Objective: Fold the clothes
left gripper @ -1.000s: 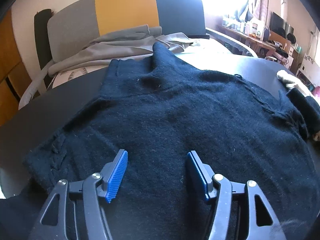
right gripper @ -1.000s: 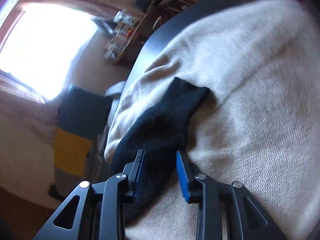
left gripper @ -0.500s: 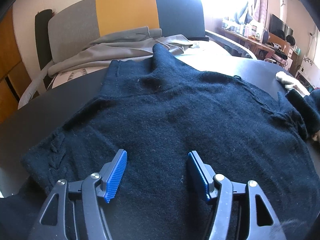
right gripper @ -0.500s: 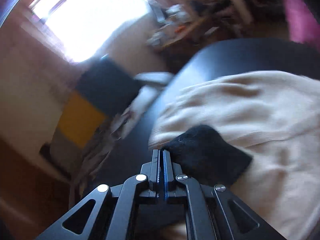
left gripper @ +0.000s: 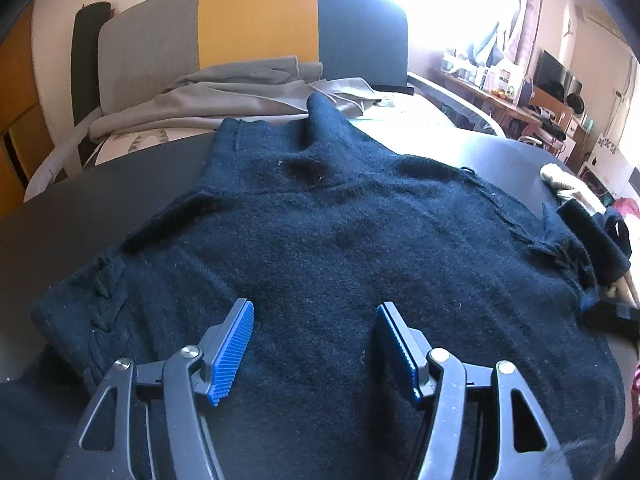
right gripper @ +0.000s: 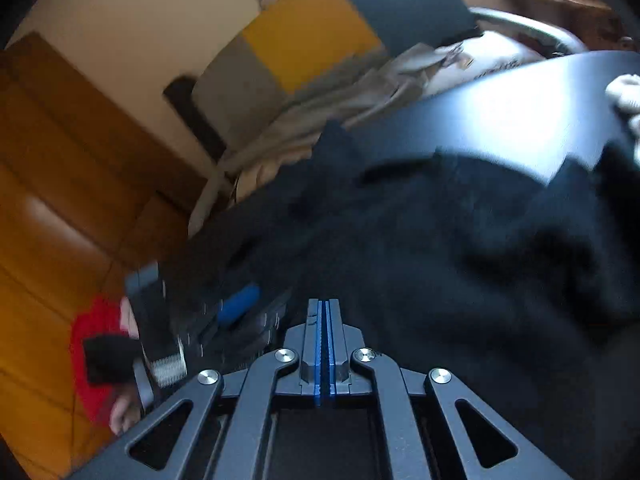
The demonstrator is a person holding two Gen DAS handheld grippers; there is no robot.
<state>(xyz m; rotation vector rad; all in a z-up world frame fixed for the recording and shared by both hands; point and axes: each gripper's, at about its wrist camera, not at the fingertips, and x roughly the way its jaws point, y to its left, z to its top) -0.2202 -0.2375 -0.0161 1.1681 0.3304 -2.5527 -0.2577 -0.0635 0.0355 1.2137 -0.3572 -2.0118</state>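
A dark navy knit sweater (left gripper: pixel 340 232) lies spread flat on the black table (left gripper: pixel 100 200), collar toward the far edge. My left gripper (left gripper: pixel 314 350) is open just above its lower body, empty. In the left wrist view one sleeve (left gripper: pixel 592 240) lies folded at the right edge. In the blurred right wrist view my right gripper (right gripper: pixel 323 344) is shut over the sweater (right gripper: pixel 460 248); whether it pinches any cloth cannot be told. The left gripper (right gripper: pixel 236 304) shows there at the lower left.
A grey, yellow and dark chair (left gripper: pixel 248 36) with grey clothes (left gripper: pixel 240 96) stands behind the table. A cream garment (left gripper: pixel 568 184) lies at the table's right edge. A cluttered desk (left gripper: pixel 512 92) is at the far right, wooden cabinets (right gripper: pixel 60 200) to the left.
My right gripper closed on the black sleeve lying on the cream garment, then swung left over the sweater. The left gripper barely moved.
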